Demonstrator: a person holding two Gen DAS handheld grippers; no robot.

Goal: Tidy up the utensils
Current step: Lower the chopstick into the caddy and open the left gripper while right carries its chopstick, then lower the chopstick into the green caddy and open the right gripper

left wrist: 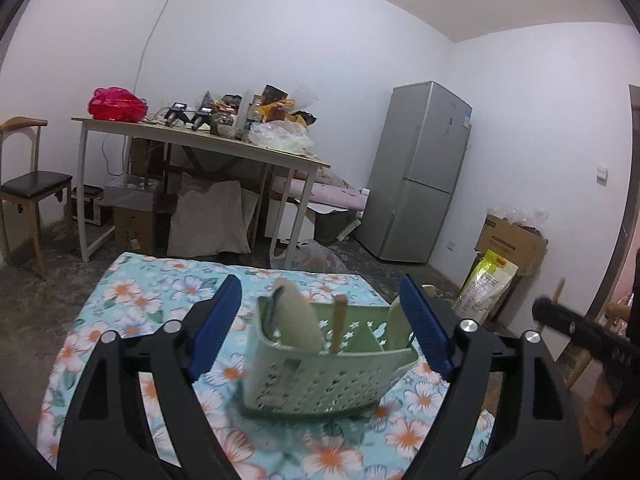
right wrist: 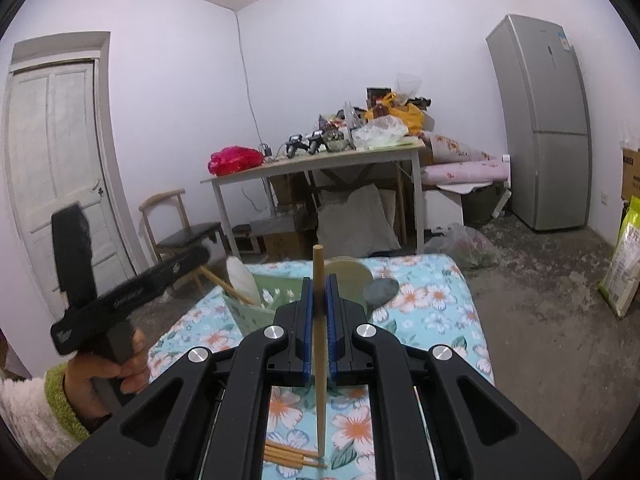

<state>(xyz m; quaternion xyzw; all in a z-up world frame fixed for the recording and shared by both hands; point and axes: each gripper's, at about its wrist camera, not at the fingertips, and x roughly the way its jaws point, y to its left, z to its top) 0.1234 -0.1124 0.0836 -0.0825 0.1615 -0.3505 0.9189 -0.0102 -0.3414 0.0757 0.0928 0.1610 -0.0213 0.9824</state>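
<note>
Right hand-held gripper point(right wrist: 319, 300) pinches one upright chopstick point(right wrist: 319, 344); left hand-held gripper point(left wrist: 320, 320) stands spread, empty, before the green utensil caddy point(left wrist: 320, 376) on the floral bench point(left wrist: 132, 292). Lower the stick, probably tip-first, into a free compartment, releasing gently.

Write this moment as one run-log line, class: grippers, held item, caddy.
left gripper: open, empty | right gripper: shut on chopstick, upright | green caddy: holds utensils | spare chopsticks: on tablecloth

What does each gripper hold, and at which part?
Right gripper: shut on an upright wooden chopstick, gripped near its upper end. Left gripper: open, holding nothing.
</note>
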